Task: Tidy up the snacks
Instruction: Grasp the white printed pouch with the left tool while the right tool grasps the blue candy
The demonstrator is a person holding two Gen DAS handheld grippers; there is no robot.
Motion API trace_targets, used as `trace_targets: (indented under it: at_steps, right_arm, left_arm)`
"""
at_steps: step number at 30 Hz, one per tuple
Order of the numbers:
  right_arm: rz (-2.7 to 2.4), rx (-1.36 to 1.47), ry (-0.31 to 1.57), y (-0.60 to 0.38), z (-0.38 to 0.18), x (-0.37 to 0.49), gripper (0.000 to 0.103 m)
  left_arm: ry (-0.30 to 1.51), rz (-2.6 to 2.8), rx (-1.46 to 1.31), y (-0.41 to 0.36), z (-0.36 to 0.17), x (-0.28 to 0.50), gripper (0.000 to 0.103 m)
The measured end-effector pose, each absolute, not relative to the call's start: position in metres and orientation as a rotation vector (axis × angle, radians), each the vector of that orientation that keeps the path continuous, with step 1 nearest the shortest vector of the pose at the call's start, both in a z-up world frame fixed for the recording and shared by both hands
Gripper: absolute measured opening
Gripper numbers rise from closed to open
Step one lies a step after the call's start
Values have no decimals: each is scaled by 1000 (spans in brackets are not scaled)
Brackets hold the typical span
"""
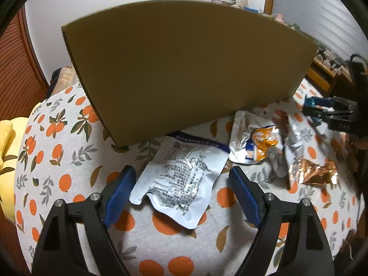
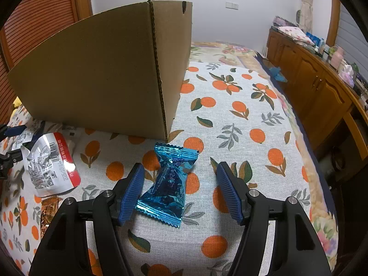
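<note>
A big cardboard box stands on the orange-print cloth. In front of it lies a white packet with grey print, flat between the fingers of my left gripper, which is open and not pressing on it. A blue foil candy lies on the cloth between the fingers of my right gripper, also open; the left pad sits close to the wrapper and the right pad stands well off it. In the left wrist view the right gripper shows at the right edge over the same blue candy.
More snacks lie between the two grippers: an orange-and-white packet, a copper foil packet and a white packet with a red edge. A wooden cabinet runs along the right. A yellow cloth lies at far left.
</note>
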State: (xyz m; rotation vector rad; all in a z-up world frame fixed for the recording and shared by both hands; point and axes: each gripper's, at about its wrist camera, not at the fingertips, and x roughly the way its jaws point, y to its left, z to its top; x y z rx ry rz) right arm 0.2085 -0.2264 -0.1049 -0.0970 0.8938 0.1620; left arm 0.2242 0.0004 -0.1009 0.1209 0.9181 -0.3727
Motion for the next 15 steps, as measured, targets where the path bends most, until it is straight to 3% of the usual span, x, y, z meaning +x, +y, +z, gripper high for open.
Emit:
trace_targets:
  at_steps: [15]
  right_arm:
    - [165, -99, 895, -225, -106, 210, 70]
  left_arm:
    - [962, -397, 147, 6, -103, 236, 84]
